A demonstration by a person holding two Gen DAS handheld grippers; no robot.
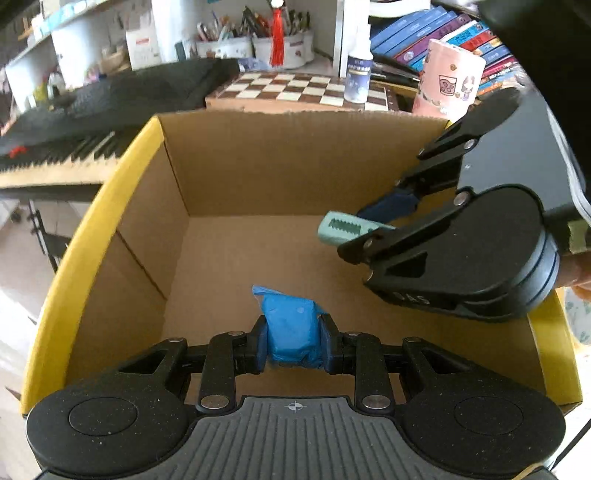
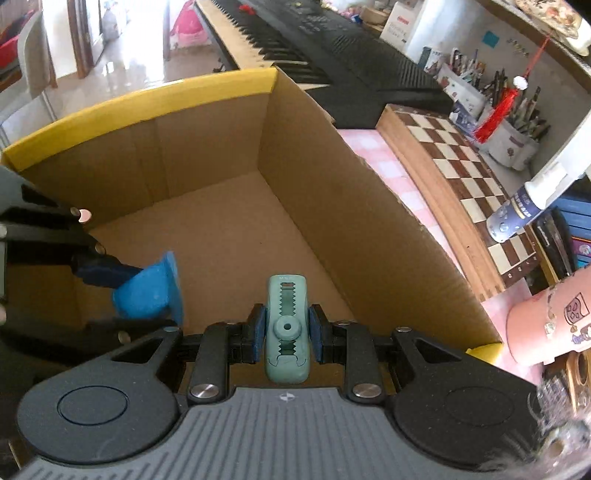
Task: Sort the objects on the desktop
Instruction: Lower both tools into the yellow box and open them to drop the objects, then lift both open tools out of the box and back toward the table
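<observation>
Each tool is built of matte black linkage arms joined by silver rivets, with blue pads at the fingertips, round black discs, and a ribbed grey plate marked with a crosshair.

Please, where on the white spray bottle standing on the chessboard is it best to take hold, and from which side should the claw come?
Probably on the round body of the spray bottle, below the narrow neck, with the claw coming level from the cardboard box side. It stands upright on the chessboard, and that side looks free; the pink cup and the books crowd its other sides.
</observation>
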